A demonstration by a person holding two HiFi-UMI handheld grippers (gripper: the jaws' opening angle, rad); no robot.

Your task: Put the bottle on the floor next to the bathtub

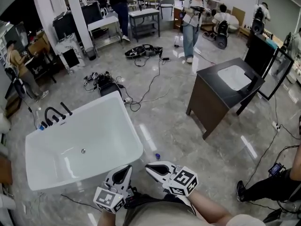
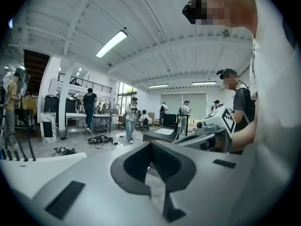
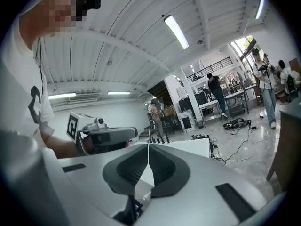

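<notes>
A white bathtub (image 1: 128, 126) stands at the left of the head view. On the grey floor just off its near right corner sits a small bottle with a blue top (image 1: 157, 156). Both grippers hover low in that view, close to my body and well short of the bottle. My left gripper (image 1: 128, 167) (image 2: 150, 144) has its jaws together with nothing between them. My right gripper (image 1: 148, 166) (image 3: 148, 145) is shut and empty too. Past its jaws, the right gripper view shows the tub's rim (image 3: 188, 147).
A dark vanity with a white basin (image 1: 225, 86) stands to the right of the tub. Cables and gear (image 1: 141, 51) lie on the floor behind it. A black faucet (image 1: 54, 114) sits on the tub's far rim. Several people stand at the back, and one sits at the right (image 1: 277, 185).
</notes>
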